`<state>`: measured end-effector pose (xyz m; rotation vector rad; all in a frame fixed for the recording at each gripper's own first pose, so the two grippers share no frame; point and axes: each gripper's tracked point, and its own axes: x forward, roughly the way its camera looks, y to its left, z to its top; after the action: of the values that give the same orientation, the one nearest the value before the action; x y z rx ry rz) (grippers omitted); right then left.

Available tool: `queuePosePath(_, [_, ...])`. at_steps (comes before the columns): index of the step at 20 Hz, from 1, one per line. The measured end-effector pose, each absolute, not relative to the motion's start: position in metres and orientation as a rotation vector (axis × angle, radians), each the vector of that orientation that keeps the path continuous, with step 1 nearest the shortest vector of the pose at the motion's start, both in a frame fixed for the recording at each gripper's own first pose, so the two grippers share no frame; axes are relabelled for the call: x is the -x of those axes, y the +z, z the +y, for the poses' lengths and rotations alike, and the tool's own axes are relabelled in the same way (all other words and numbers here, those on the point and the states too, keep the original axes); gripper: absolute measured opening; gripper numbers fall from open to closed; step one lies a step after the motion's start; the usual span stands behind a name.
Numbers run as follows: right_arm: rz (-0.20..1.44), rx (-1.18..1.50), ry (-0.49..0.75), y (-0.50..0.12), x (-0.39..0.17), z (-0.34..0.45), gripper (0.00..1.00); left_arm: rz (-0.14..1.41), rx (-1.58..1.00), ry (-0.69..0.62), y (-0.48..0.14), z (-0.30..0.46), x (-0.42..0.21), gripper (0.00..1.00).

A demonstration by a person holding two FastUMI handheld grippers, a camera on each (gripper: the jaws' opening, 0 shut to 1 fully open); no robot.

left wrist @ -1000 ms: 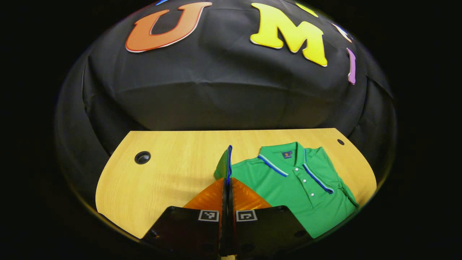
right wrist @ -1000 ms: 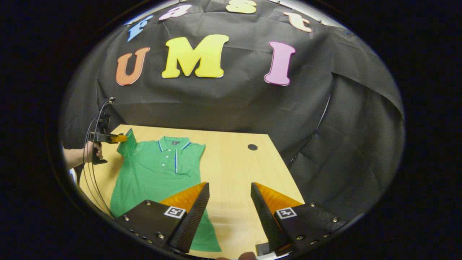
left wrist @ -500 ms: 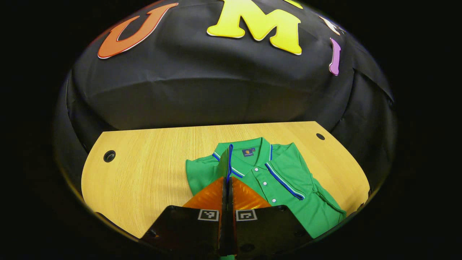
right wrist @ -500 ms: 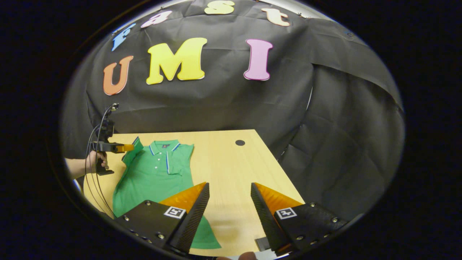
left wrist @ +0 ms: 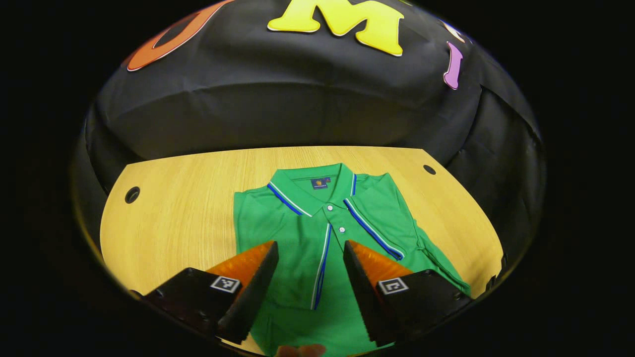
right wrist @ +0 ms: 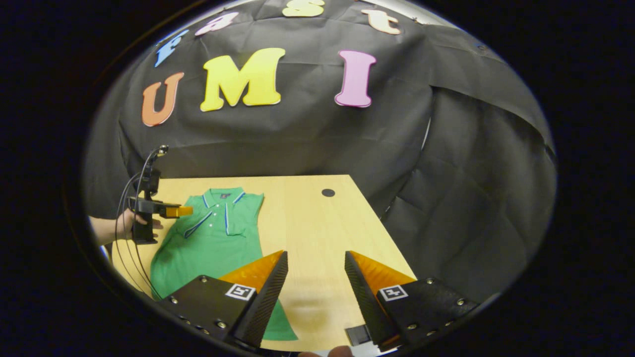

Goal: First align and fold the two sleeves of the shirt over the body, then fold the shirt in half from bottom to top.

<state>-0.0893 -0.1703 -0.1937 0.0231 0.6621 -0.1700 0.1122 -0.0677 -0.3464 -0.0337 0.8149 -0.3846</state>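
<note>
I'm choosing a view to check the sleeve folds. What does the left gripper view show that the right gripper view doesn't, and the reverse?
Left gripper view: the shirt close up, with collar, buttons and a striped sleeve edge across the chest.
Right gripper view: the left gripper and the hand holding it, over the shirt's near shoulder.
Both: shirt on the table, each view's own gripper open.

The right gripper [right wrist: 312, 292] hangs over the bare wooden table [right wrist: 317, 233] with its jaws spread wide and nothing between them. Farther left, the green shirt [right wrist: 213, 243] lies flat, both sleeves folded in. A hand [right wrist: 130, 224] holds the left gripper [right wrist: 183, 211] above the shirt's shoulder.
</note>
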Motion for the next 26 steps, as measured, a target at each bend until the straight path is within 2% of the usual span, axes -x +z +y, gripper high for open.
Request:
queuePosePath(1, [0.672,-0.018,-0.144,-0.197,0.087,-0.164,0.76,0.811,0.028,-0.37,-0.34,-0.062,-0.106,0.89])
queuePosePath(5, [0.702,-0.017,-0.046,-0.21,0.075,-0.135,0.75,0.796,0.007,-0.326,-0.321,-0.037,-0.075,0.93])
queuePosePath(13, [0.743,0.017,0.14,-0.233,0.068,-0.088,0.76,0.805,-0.044,-0.286,-0.287,0.01,0.01,0.94])
queuePosePath(18, [0.853,0.054,0.24,-0.272,0.097,-0.079,0.76,0.902,-0.047,-0.308,-0.3,0.034,0.074,0.94])
queuePosePath(26, [1.051,0.179,0.308,-0.336,0.163,-0.099,0.76,1.106,-0.124,-0.419,-0.327,0.043,0.204,0.94])
